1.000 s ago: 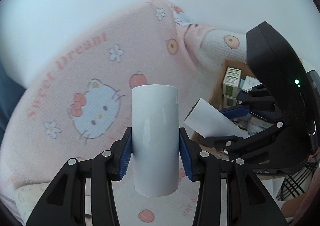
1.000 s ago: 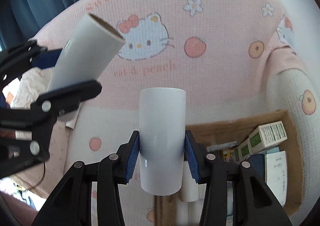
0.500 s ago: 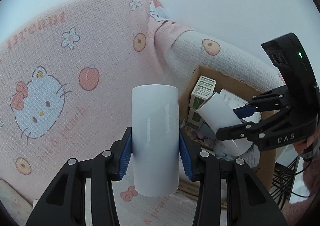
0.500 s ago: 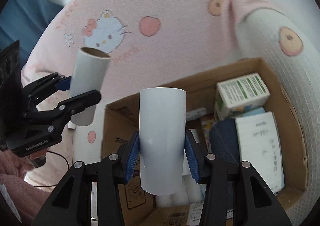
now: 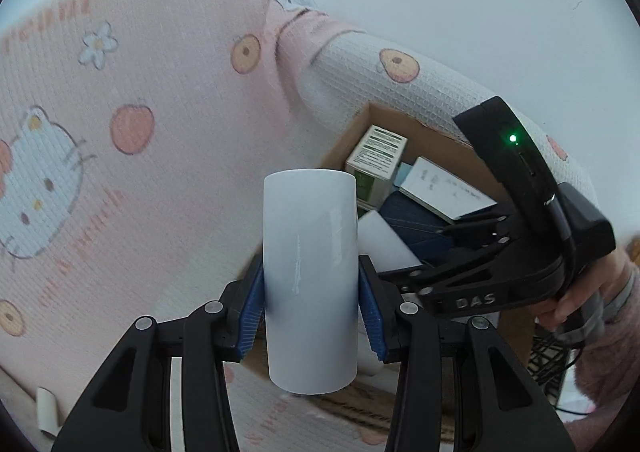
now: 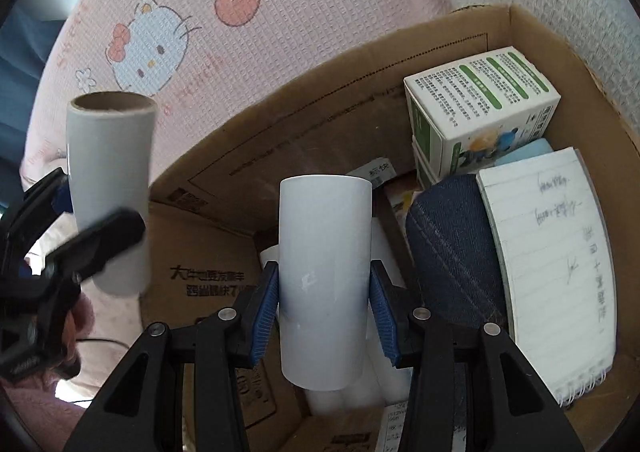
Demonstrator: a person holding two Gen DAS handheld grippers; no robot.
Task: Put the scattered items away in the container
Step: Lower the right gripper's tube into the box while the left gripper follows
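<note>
My left gripper [image 5: 311,310] is shut on an upright white paper tube [image 5: 310,276], held just left of the open cardboard box [image 5: 370,122]. My right gripper [image 6: 325,312] is shut on another white tube [image 6: 325,280] and holds it inside the box [image 6: 320,100], above more white tubes [image 6: 344,396] lying on its floor. In the right wrist view the left gripper's tube [image 6: 110,188] shows at the left with its brown open end up. In the left wrist view the right gripper [image 5: 404,266] reaches into the box from the right.
The box stands on a pink Hello Kitty sofa cover [image 5: 120,132] against the padded armrest [image 5: 400,80]. Inside lie green-and-white cartons [image 6: 480,108], a denim item [image 6: 452,252] and a spiral notebook [image 6: 552,264]. A small tube [image 5: 47,410] lies on the seat, lower left.
Both grippers moved toward the box, still holding their tubes. The right gripper has lowered its tube into the box; the left has come up beside the box's left wall.
</note>
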